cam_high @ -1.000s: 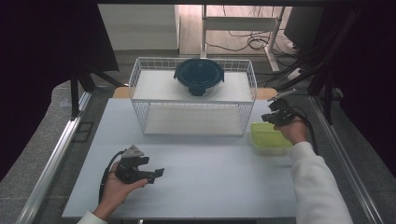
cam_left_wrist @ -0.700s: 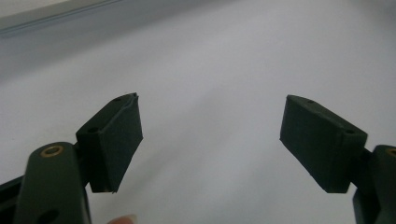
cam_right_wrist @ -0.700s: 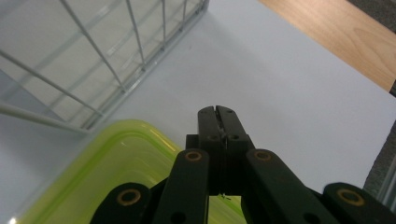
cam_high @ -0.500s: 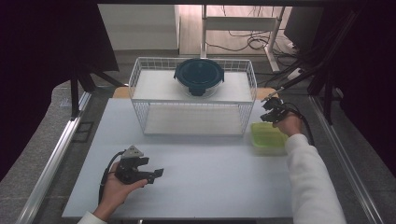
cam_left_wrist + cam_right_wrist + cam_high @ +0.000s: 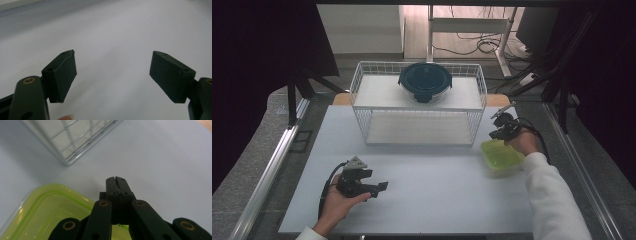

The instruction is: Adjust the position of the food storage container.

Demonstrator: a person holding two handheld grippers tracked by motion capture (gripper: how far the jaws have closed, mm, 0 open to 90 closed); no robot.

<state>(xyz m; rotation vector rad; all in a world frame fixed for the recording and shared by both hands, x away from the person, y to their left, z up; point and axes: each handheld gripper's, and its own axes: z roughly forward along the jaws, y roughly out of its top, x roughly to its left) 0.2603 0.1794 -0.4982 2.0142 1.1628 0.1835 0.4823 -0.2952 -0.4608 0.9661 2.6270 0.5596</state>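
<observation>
The right gripper (image 5: 503, 126), jaws closed on nothing, stood at the upper edge of the green container (image 5: 501, 156) at the frame's right, far nearer than the open, empty left gripper (image 5: 373, 186) at lower left

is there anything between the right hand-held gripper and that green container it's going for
Nothing visible stands in the way. The right hand-held gripper, jaws shut and empty, hangs just over the far edge of the green container. The wire basket stands off to one side on the table, clear of that gap.
</observation>
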